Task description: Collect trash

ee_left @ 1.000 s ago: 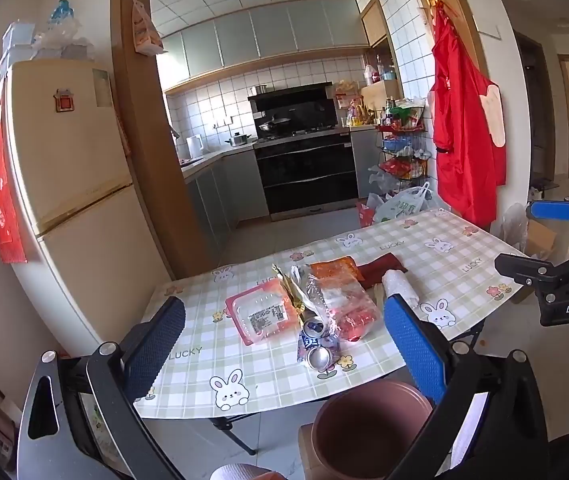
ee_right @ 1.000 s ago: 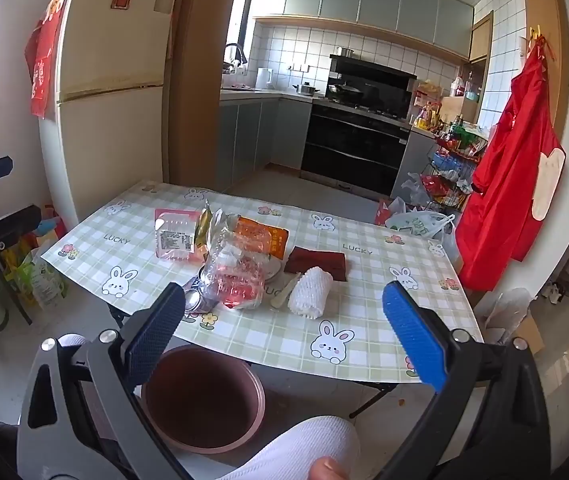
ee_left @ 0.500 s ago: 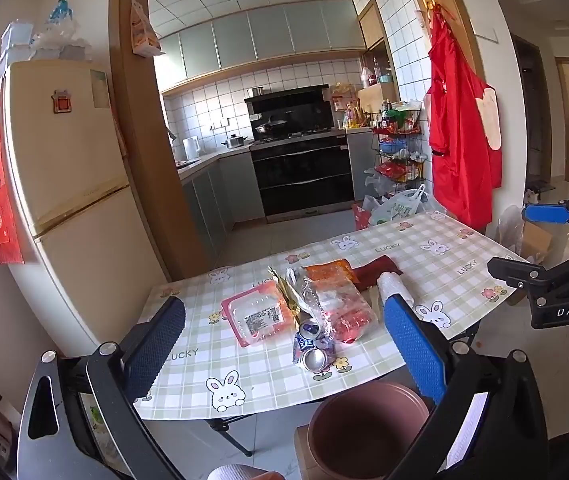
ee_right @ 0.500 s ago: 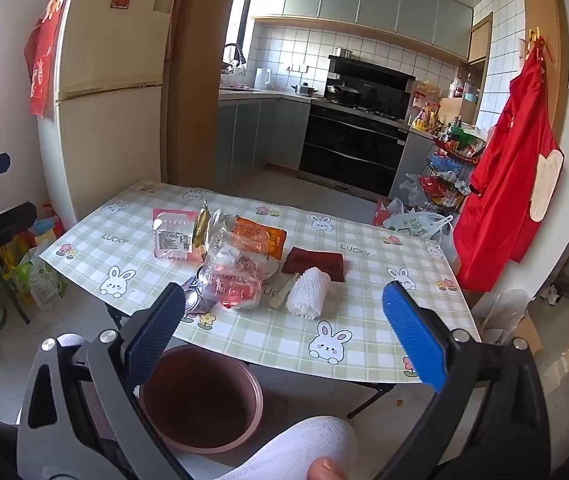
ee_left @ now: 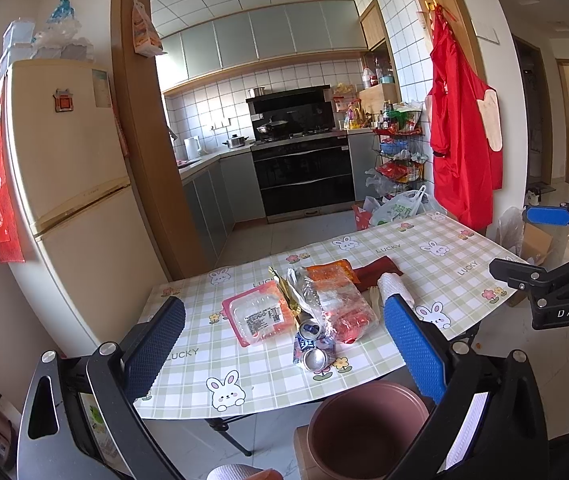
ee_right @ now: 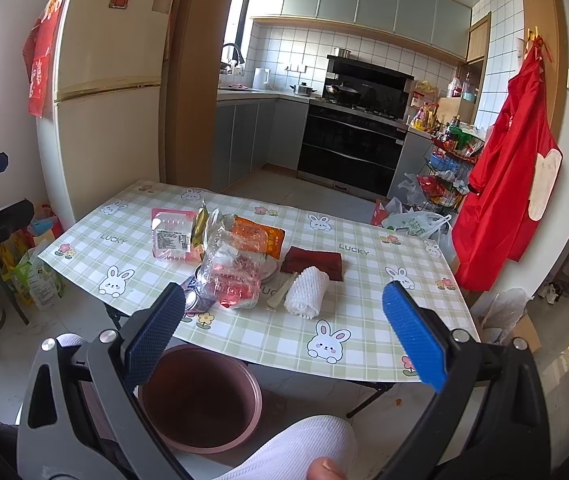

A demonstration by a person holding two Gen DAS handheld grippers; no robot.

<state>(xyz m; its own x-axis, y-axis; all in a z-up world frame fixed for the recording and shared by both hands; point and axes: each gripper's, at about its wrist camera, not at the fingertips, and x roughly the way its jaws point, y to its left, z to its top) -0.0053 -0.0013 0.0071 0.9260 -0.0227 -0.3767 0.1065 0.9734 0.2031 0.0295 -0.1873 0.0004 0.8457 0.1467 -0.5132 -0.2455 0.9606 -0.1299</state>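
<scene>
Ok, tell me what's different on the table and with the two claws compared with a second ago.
Very little. Both claws eased slightly back, so the table sits a touch smaller in view. The left claw and right claw are open and empty, as before. Nothing was picked up: the crumpled plastic bottle, crushed cans, pink tray and white foam net lie where they were; the brown bin holds nothing visible.
</scene>
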